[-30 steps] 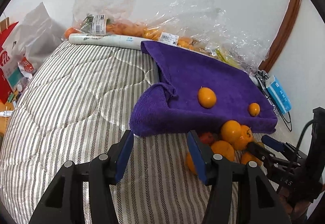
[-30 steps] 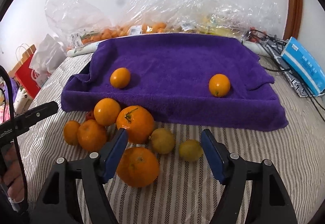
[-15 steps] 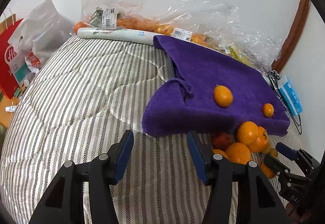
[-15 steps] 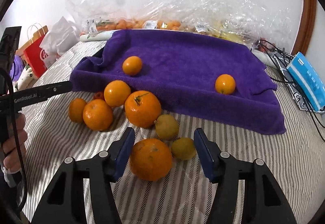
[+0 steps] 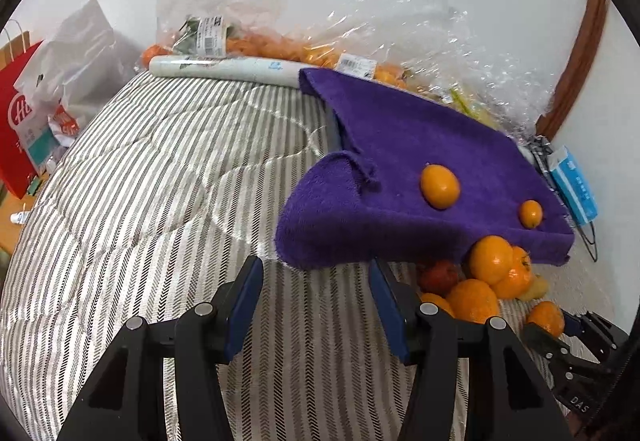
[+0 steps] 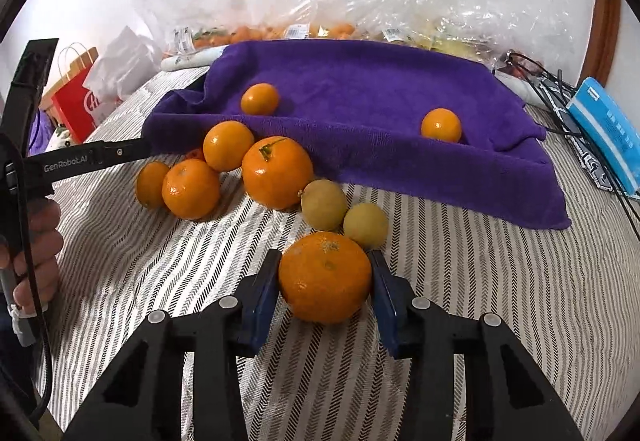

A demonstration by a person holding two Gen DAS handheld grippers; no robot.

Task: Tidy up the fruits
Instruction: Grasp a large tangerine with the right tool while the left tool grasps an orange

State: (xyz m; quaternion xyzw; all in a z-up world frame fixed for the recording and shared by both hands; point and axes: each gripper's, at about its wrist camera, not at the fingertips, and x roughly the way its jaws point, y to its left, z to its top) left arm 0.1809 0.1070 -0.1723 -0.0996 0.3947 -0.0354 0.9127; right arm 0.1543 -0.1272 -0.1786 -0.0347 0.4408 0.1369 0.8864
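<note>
left wrist view: the left gripper (image 5: 316, 299) is hanging over the striped bed cover (image 5: 160, 201), its blue fingers (image 5: 246, 301) standing moderately apart with nothing between them. at two o'clock from it a purple towel (image 5: 400, 145) is lying draped over something raised, and two small smooth oranges (image 5: 439, 186) are sitting on top of it. just below the towel's near edge, at three o'clock, a cluster of loose fruit (image 5: 490, 259) is crowding together: about five orange pieces and one darker reddish one showing, partly hidden by the gripper's arm. the right gripper (image 5: 568, 325) is showing at four o'clock with an orange at its tips. at twelve o'clock clear plastic bags (image 5: 280, 1) are leaning on the wall, holding more oranges, too jumbled to count.

right wrist view: the right gripper (image 6: 325, 279) is closing its fingers on a large orange (image 6: 325, 277), dimpled and slightly flattened, resting on the bed cover; both pads are already lying against its sides. just beyond it, at twelve to one o'clock, two small yellow-green fruits (image 6: 324, 204) are touching each other. at eleven o'clock five more oranges are bunching up, the biggest (image 6: 277, 172) bearing a green stem. two small oranges are sitting on the towel. at nine o'clock a hand (image 6: 38, 245) is gripping the left gripper's handle.
</note>
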